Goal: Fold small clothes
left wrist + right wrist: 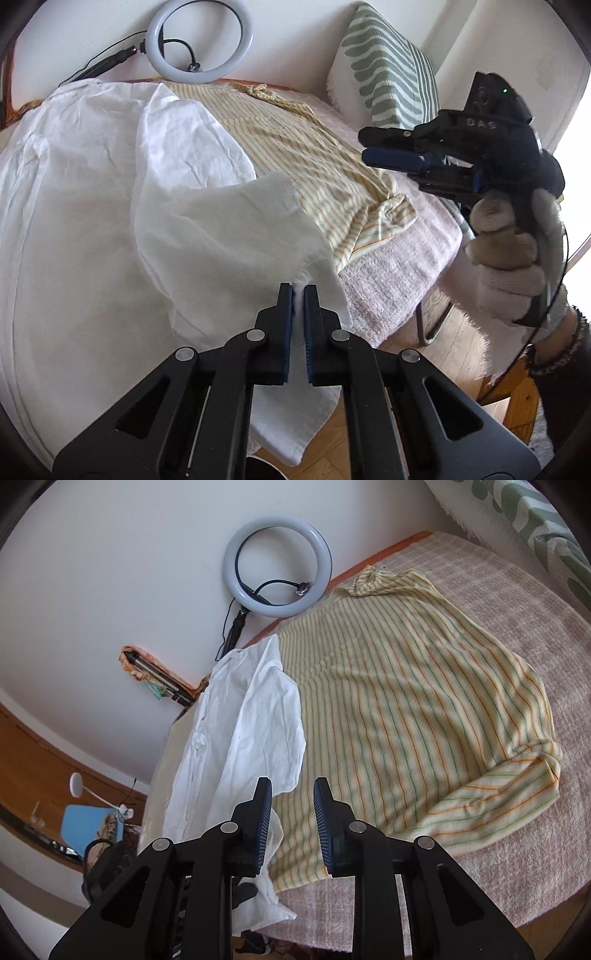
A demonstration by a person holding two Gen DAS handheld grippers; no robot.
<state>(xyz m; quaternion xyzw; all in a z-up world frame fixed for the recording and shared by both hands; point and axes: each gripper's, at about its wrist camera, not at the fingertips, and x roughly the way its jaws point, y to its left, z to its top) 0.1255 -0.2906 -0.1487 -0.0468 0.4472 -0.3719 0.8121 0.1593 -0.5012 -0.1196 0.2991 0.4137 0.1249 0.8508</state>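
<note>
1. On the pink towel-covered table [402, 258] we've got two garments: a white shirt [92, 192] lying partly over a yellow striped top [406, 701], which sits flat further toward the green patterned cushion [388, 70].
2. Our left gripper [298, 291] is clenched on a thin edge of the white shirt near the table's front edge; you can see white cloth squeezed between the blue pads.
3. Our right gripper [291, 794] is hovering over the border between the two garments with its jaws partly apart and nothing between them. From the left wrist view it's up in the air, well clear of the fabric.
4. Step-wise, we'd say we're mid-fold on the white shirt: one side panel already lies doubled over the body, and the pinched bit looks like the sleeve or hem corner being brought across.
5. Long axis of the white shirt runs from the front table edge back toward the wall and the ring light [277, 566]. Which end is the collar we honestly can't tell.
6. Next move probably needs the left to carry that edge over along the long axis while the right drops down to pin or grab the opposite corner, so the layers don't slide off the table.
</note>
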